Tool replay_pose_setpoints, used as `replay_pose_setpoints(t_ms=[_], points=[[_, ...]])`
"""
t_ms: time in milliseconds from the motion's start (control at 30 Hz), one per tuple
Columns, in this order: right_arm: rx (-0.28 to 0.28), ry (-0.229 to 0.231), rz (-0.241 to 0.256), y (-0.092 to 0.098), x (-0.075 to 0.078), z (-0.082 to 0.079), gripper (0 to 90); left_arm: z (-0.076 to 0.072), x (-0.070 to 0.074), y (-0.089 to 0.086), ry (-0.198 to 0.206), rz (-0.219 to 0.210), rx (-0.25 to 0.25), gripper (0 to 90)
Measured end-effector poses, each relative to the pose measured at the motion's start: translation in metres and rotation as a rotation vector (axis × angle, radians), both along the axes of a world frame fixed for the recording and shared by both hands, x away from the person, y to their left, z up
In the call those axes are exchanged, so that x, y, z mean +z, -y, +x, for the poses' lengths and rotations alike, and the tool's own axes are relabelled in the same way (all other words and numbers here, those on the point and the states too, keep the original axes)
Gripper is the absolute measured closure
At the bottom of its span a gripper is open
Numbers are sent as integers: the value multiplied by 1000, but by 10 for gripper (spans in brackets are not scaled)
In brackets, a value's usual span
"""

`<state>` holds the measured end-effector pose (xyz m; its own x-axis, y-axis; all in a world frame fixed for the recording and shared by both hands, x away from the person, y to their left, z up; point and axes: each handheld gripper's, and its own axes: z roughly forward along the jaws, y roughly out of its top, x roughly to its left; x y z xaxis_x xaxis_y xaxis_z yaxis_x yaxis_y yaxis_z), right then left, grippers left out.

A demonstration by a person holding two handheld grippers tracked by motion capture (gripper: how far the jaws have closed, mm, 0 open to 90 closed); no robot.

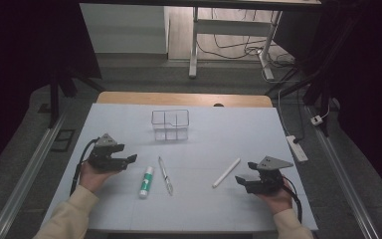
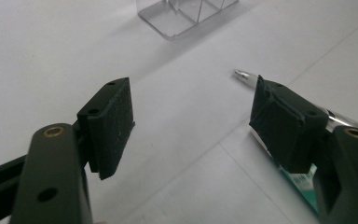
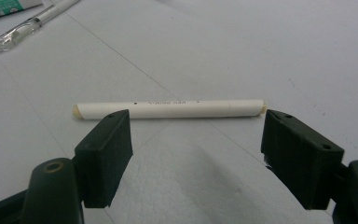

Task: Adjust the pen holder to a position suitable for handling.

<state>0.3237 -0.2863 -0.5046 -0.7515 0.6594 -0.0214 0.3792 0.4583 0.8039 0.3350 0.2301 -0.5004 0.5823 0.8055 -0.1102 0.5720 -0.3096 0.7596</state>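
**Both grippers open over the white table**

Left gripper [image 1: 130, 160] held low at the table's left, jaws spread wide, gripping nothing. Just to its right, white-and-green glue stick tube [image 1: 146, 181], then clear plastic ballpoint pen [image 1: 165, 175], both lying flat. Behind them, clear plastic divided box [image 1: 170, 124]. Farther right, white cylindrical marker [image 1: 226, 173] flat on pale table sheet [image 1: 229, 129], just ahead of right gripper [image 1: 242, 179], jaws likewise apart and empty.

lab-like recording room, dark curtains [image 1: 25, 59], tripod legs [image 1: 54, 94], floor cables [image 1: 238, 47], power strip [image 1: 297, 148], white-covered table [image 1: 258, 124]
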Motion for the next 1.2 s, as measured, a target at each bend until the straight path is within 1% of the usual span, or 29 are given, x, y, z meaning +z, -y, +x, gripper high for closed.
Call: replay_pose_setpoints(t_ms=[100,200,233,267,300,333,433,533,700,767,833,1033,1133,1167,1200], points=[[0,-4,-2,0,0,0,242,10,0,3,-9,-2,0,313],[-1,-5,-3,0,-1,-1,242,19,0,6,-7,-9,7,323],[-1,-6,-3,0,-1,-1,243,19,0,6,-7,-9,7,332],[-2,-5,-7,0,-1,-1,243,25,0,7,-13,-6,10,332],[-2,-6,-7,0,-1,-1,243,25,0,7,-13,-6,10,334],[-2,-7,-9,0,-1,-1,243,31,-1,8,-17,-6,17,341],[-3,-7,-9,0,-1,-1,243,39,-2,8,-16,-16,29,369],[-2,-7,-11,0,-1,-1,243,45,-3,9,-19,-12,39,389],[-3,-5,-9,0,-2,-1,243,55,-4,9,-21,-24,56,434],[-1,-9,-13,0,-2,-1,244,58,-5,9,-23,-17,57,447],[-2,-8,-12,0,-2,-1,244,61,-6,9,-28,-24,60,467],[-2,-9,-16,0,-2,0,246,69,-8,10,-31,-24,56,577],[-1,-10,-19,0,-2,0,247,75,-11,11,-40,-31,56,674],[-1,-10,-19,0,-2,0,247,75,-11,11,-40,-31,56,714],[-2,-10,-20,0,-2,0,247,79,-13,11,-39,-30,52,761]])
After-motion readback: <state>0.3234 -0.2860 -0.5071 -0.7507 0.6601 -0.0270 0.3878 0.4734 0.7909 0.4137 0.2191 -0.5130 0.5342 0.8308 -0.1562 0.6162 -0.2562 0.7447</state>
